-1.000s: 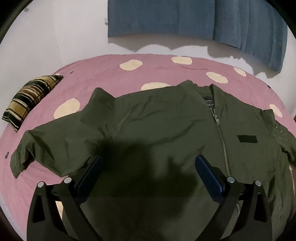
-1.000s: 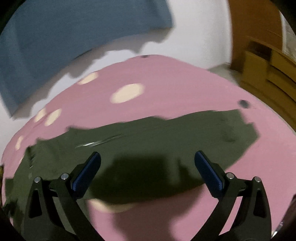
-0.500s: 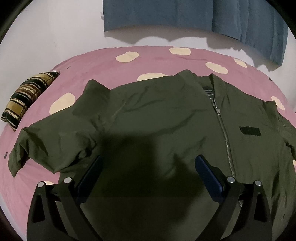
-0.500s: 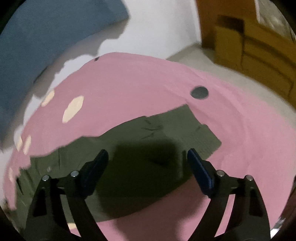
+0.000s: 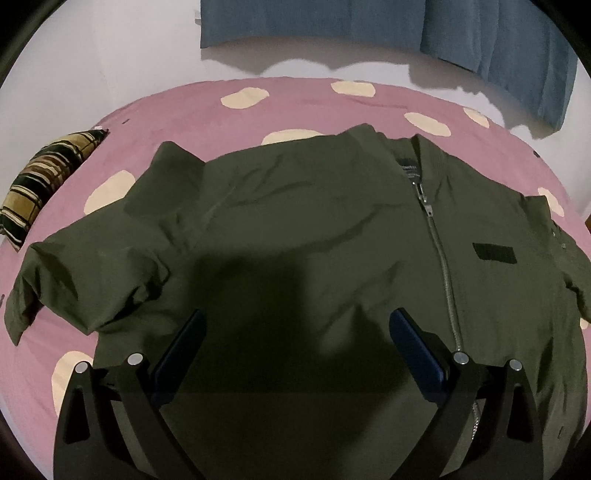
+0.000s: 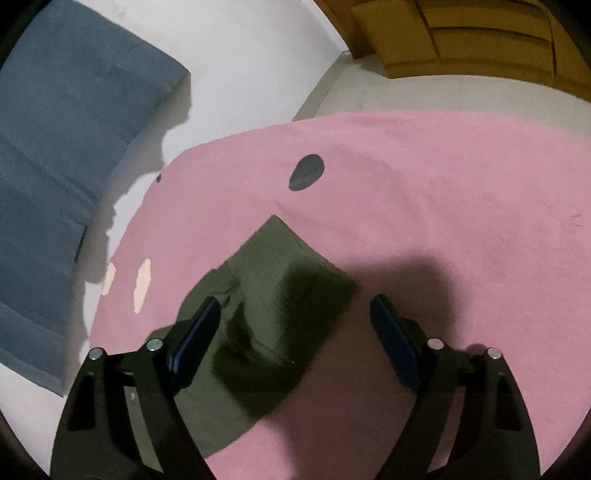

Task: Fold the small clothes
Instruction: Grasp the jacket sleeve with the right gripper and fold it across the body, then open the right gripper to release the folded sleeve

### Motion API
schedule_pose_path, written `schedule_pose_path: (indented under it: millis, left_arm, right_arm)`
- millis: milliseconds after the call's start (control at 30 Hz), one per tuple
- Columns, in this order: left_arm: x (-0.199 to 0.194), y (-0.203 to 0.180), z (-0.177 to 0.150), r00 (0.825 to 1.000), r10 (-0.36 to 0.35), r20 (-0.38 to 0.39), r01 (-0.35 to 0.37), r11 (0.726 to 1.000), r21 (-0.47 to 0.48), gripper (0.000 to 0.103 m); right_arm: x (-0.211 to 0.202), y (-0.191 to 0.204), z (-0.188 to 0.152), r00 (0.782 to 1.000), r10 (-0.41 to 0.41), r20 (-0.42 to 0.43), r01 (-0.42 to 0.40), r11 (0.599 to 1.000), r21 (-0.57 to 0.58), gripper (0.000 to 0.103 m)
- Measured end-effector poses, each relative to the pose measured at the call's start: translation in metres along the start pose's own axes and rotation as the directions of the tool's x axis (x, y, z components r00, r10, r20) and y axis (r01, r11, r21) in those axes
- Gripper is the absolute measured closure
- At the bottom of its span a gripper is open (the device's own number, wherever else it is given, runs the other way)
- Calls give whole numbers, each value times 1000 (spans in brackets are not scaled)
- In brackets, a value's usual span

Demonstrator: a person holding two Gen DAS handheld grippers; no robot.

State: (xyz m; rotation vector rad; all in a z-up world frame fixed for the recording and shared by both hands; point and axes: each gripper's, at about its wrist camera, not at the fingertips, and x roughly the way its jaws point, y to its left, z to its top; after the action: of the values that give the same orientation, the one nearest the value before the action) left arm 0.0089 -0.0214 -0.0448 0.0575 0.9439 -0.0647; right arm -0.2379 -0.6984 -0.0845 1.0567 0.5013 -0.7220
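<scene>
An olive green zip jacket lies spread flat, front up, on a pink bedsheet with cream spots. Its left sleeve is bunched near the bed's left side. My left gripper is open and empty above the jacket's lower front, left of the zipper. In the right wrist view the jacket's other sleeve ends in a ribbed cuff. My right gripper is open and empty just above that cuff, its left finger over the sleeve.
A striped yellow and black pillow lies at the bed's left edge. Blue curtains hang on the white wall behind. A wooden cabinet stands beyond the bed's right side. A dark spot marks the sheet past the cuff.
My right gripper has swung right along the sleeve to its cuff end and come closer to it. My left gripper has edged slightly forward over the jacket.
</scene>
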Motion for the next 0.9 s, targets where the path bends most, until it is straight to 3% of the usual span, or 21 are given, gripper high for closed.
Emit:
schedule_pose_path:
  millis: [33,100,200,333,500,900]
  left_arm:
    - [-1,0,-1,1000,3,1,-3,1000,1,4]
    - [-2,0,-1,1000,5,3,-5,1000,-2,4]
    - [-2,0,-2,1000,12,2,-12,1000,-7,4]
    - [-2,1,-2,1000,18,-1,-18,1000,-9,4]
    - [-4,1,-3,1000,19,5,-19,1000,-6,4]
    - [-9,13,-3,1000,3,19,-3,1000,-27,4]
  right_arm:
    - [3,0,2,1000,7,-5,-7,1000,4,40]
    - [6,1,3,1000,-19,-11,19,1000,2,45]
    - [2,3,1,999,-46,-17,45,997,-59,65]
    - [-4,-5,0,999,17,-27,-19,998,-55,84]
    - [-27,-18,0,997,73,16,-72,997,-27,88]
    - [-16,-31,-10,1000,11,13,-11,1000,-4,88]
